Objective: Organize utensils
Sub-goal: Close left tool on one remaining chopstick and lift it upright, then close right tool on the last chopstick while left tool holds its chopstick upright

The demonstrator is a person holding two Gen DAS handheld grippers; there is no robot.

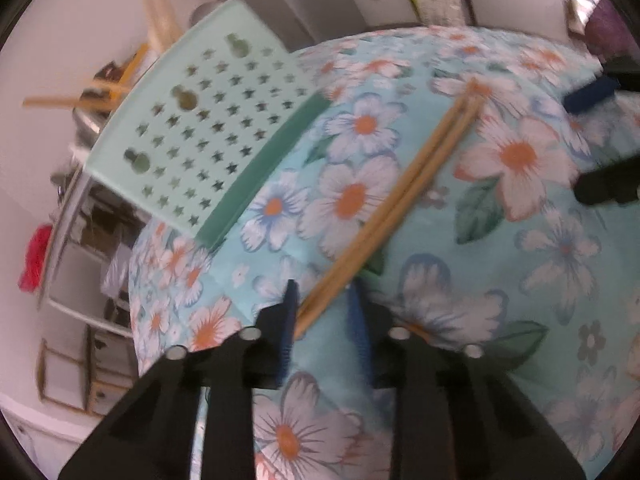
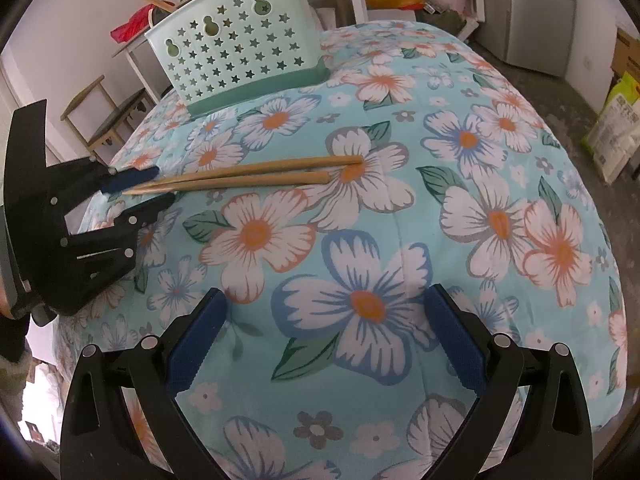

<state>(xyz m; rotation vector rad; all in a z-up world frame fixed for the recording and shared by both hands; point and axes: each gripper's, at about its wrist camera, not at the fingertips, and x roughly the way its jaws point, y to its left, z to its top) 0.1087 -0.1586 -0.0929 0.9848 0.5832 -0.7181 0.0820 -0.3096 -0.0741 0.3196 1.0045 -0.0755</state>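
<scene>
Chopsticks (image 2: 248, 176) lie on the tablecloth (image 2: 400, 240), tips between the left gripper (image 2: 150, 190) fingers; utensil basket (image 2: 236, 56) stands behind them; right gripper (image 2: 324, 344) hovers nearer.

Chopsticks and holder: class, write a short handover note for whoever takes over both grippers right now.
Left gripper: jaws straddle the thin ends of the chopsticks, with gaps visible, so not yet clamped.
Right gripper: open, empty, above the floral tablecloth.
The two chopsticks lie side by side on the cloth. The green holder stands at the table's far edge.
Done: left gripper lined up.
Left: close, lift, and drop the chopsticks into the holder.
</scene>
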